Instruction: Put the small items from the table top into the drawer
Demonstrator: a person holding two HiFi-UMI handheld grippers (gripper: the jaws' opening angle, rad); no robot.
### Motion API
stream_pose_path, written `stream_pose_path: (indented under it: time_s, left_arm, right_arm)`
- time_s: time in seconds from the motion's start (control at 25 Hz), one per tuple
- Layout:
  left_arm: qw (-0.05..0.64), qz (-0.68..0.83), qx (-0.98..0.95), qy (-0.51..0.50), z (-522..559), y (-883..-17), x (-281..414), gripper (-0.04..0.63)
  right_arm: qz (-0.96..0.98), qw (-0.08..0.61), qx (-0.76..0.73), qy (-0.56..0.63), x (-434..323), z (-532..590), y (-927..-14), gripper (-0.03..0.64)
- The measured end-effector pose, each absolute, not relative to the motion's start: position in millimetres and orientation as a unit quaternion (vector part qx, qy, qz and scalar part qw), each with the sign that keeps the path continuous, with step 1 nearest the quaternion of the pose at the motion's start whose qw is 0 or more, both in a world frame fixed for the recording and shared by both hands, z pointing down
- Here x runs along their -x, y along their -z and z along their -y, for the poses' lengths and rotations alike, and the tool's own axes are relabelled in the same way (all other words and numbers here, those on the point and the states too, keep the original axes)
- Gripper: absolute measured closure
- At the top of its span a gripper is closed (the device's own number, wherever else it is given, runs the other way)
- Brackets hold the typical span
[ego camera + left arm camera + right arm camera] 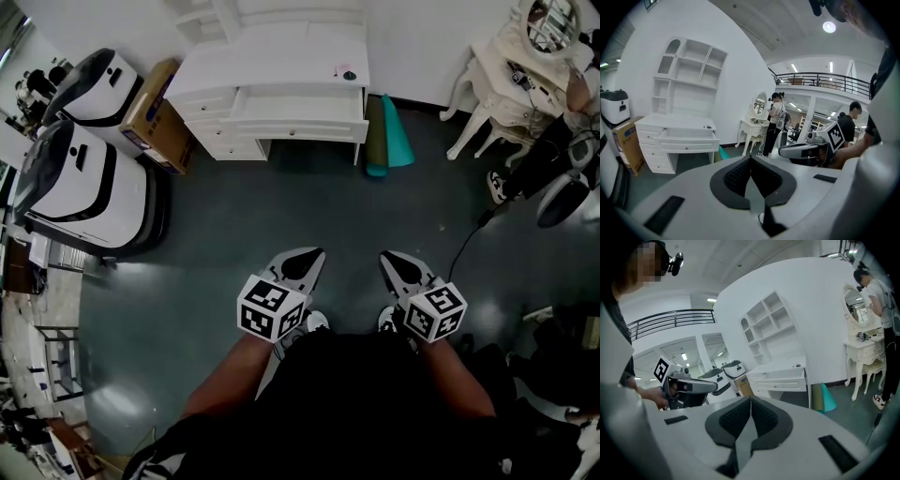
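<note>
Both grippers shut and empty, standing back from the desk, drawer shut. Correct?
No. The drawer is pulled open, as the head view shows. The rest holds: the left gripper and right gripper are shut and empty, back from the desk.

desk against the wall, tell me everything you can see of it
The desk is white, seemingly painted wood, standing on the dark floor against the white wall. A shelf unit rises from its back. Its wide middle drawer is pulled open; shut knobbed drawers stack beside it. Small dark items lie near one end of the top. A cardboard box stands by one side, teal and green rolls by the other.
</note>
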State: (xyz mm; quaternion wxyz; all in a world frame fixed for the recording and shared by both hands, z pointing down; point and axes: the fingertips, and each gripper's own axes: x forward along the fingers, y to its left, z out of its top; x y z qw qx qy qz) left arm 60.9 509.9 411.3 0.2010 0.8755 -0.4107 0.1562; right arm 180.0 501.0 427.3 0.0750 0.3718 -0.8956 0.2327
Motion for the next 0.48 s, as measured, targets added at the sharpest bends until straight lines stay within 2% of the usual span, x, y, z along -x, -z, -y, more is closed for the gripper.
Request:
stream_pose_path:
  time_s: [0.48]
  left_arm:
    - [0.21, 0.4, -0.877, -0.16, -517, -424, -8, 0.584]
  right_arm:
    - [0.887, 0.079, -0.388, -0.235, -131, -510, -433, 0.589]
